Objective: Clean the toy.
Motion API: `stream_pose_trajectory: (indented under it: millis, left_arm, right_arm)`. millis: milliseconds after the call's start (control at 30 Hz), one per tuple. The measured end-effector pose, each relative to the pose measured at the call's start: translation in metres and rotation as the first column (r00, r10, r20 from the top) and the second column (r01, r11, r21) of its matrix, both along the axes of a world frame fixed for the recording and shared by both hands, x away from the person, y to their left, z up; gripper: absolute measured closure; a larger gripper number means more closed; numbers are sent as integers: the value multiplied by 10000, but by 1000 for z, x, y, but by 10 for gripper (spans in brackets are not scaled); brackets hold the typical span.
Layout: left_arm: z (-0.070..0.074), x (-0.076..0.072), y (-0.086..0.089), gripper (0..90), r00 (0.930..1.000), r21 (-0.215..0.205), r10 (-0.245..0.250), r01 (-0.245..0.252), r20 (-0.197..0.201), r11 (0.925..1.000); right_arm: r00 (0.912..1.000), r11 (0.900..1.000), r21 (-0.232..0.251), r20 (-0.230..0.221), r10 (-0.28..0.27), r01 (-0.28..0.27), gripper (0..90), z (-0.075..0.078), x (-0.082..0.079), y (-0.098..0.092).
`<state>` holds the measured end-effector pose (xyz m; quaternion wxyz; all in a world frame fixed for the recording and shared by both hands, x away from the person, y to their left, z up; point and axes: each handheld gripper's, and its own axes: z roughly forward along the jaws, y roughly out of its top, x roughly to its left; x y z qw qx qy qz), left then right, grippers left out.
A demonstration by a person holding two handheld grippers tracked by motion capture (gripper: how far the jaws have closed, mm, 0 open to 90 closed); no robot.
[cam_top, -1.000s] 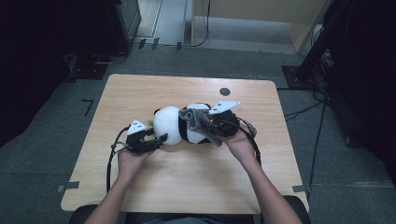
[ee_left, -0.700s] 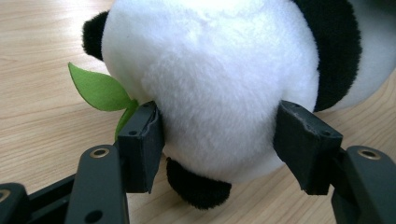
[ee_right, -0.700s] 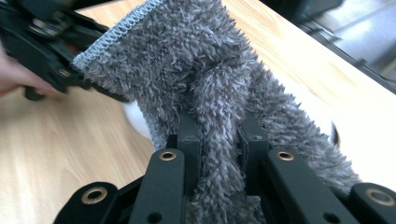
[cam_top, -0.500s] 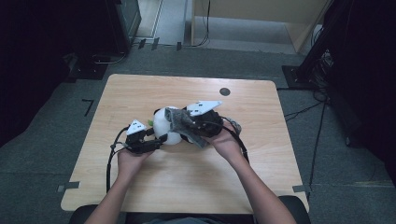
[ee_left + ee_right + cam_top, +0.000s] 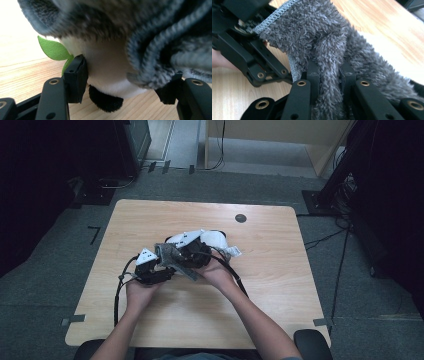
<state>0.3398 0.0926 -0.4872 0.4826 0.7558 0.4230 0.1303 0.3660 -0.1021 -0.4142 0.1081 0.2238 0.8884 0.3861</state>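
**Soft cloth over a soft toy: grip by the fold, steady by the body**

Fingers [image 5: 313, 75] of the right gripper [image 5: 329, 77] are pinched tight on a bunched fold of the grey fleece cloth [image 5: 322, 37], and the pile bulges out on both sides of the pads. Those of the left gripper [image 5: 125, 85] stand part-way apart, pressing the white body of the plush panda [image 5: 107, 67] between them. In the high view the panda [image 5: 215, 240] lies near the middle of the table [image 5: 280, 285], with the cloth [image 5: 172, 257] draped over its near side. Both things look light, limp and squashy, not fragile. The fleece likely slides little, but a thin pinch may slip off; a thick fold near the stitched hem holds best. The panda wants a hold across its round body.
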Motion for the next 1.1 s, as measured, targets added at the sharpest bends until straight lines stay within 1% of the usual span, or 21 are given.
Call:
stream_pose_trajectory:
  millis: [133,300,500,633,800,867,1000,1100]
  left_arm:
    - [0,0,-1,363,10000,51,42,-42,34,10000]
    - [-1,1,0,363,10000,66,34,-34,23,10000]
    - [-1,1,0,364,10000,20,60,-59,-26,10000]
    - [-2,1,0,365,10000,-2,54,-54,-54,10000]
    - [-2,2,0,364,10000,-61,37,-37,-89,10000]
    - [-2,2,0,364,9999,-81,27,-28,-98,10000]
    - [-2,2,0,363,10000,-37,-10,9,-99,10000]
    - [-3,2,0,361,10000,-58,-44,44,-72,10000]
  right_arm:
    - [9998,9999,81,-138,-135,136,761,-1,-1,-10]
    - [9994,9995,21,-65,-328,328,760,0,-3,-28]
    - [9980,9981,-3,138,-618,618,760,6,-10,-50]
    - [9954,9957,181,281,-911,906,759,10,-15,-67]
    - [9893,9899,411,480,-1379,1360,759,17,-19,-92]
    - [9854,9861,475,536,-1614,1590,759,19,-19,-102]
    - [9771,9766,677,481,-2074,2040,759,20,-18,-121]
    - [9703,9698,751,521,-2361,2320,758,17,-17,-133]
